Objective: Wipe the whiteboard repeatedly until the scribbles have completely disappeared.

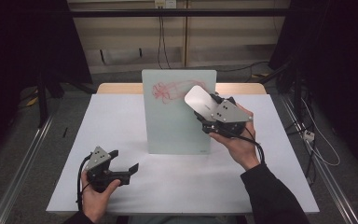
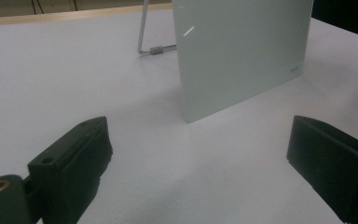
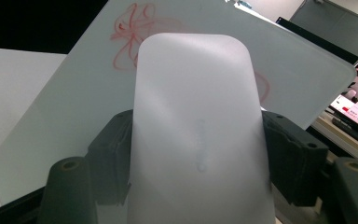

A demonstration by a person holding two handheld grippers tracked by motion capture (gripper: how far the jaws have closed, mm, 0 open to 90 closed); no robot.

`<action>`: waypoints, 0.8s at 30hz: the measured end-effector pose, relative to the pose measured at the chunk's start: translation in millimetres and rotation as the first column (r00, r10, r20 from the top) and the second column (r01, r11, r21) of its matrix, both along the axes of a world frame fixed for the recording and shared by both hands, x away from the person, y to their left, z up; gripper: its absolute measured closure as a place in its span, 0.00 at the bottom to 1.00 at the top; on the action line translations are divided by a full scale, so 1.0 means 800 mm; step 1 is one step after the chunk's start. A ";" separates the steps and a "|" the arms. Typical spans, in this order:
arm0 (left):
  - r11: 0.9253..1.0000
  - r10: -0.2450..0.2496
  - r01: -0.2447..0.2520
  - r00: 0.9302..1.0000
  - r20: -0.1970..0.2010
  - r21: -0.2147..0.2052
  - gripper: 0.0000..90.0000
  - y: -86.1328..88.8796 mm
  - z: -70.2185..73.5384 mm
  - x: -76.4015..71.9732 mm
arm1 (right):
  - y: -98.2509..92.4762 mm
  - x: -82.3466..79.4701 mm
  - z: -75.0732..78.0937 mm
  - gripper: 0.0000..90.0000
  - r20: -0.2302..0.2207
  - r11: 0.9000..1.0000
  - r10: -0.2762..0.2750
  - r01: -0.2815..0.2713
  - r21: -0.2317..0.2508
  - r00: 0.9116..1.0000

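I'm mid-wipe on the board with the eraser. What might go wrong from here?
1. The board stands upright on a thin rear prop, and the left claw rests open on the table, apart from it. A firm push may tip or slide it.
2. The right claw grips the white eraser by its sides only; pressure could twist it loose.
3. Red scribble may smear.

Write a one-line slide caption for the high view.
Right gripper holds a white eraser against red scribbles on an upright glass board; left gripper rests open on the white table.
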State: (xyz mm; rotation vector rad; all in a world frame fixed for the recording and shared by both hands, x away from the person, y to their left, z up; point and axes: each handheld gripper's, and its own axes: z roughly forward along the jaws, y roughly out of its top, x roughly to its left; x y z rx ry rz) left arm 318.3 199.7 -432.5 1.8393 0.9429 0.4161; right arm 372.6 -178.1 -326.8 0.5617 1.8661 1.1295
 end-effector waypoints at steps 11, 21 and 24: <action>1.000 0.000 0.000 1.000 -0.003 -0.006 0.07 0.000 0.000 0.000 | 0.000 0.013 0.015 0.35 0.039 0.999 -0.040 0.039 0.007 0.998; 1.000 -0.002 0.002 1.000 -0.003 -0.006 0.07 0.000 0.000 0.000 | 0.005 0.026 0.010 0.35 0.045 0.997 -0.078 0.078 -0.009 0.996; 1.000 -0.004 0.004 1.000 0.000 0.002 0.07 0.000 0.000 0.000 | 0.007 0.027 0.008 0.35 0.047 0.996 -0.082 0.083 -0.018 0.995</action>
